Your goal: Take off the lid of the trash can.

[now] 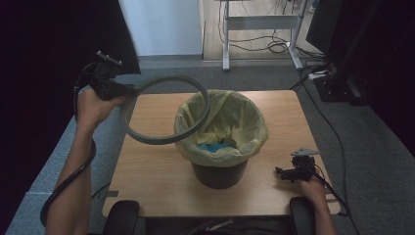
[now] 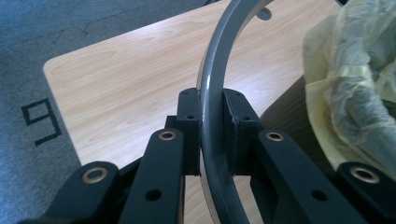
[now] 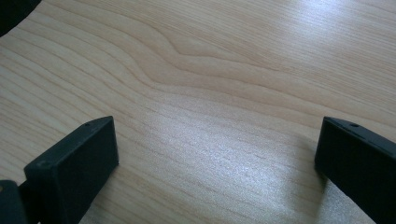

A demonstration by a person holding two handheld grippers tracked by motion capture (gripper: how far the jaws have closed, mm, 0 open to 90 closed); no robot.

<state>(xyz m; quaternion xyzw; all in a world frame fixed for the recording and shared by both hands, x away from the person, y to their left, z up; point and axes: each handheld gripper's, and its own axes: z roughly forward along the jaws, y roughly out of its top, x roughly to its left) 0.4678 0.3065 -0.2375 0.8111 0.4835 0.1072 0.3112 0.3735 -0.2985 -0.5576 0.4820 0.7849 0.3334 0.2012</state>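
- The left gripper [image 1: 128,92] is clamped on the grey ring [image 1: 164,110] — its jaws pinch the band from both sides, as the left gripper view shows with the ring [image 2: 212,116] running straight up between them.
- From that grasp the ring extends away from the left gripper, raised above the tabletop [image 1: 151,166] and tilted; its far arc hangs over the near rim of the bin [image 1: 220,174].
- The bin stands just beyond the held ring, lined with a yellow bag [image 1: 240,122] whose edge folds over the rim; something blue [image 1: 215,146] lies inside.
- In the left gripper view the yellow bag [image 2: 350,84] sits just to the right of the jaws, with bare tabletop [image 2: 121,93] to their left.
- The right gripper [image 1: 284,172] is released — its jaws stand wide apart, with nothing but wood grain [image 3: 210,116] between them.
- It sits low at the tabletop, with the bin off to its left, well apart from the ring.
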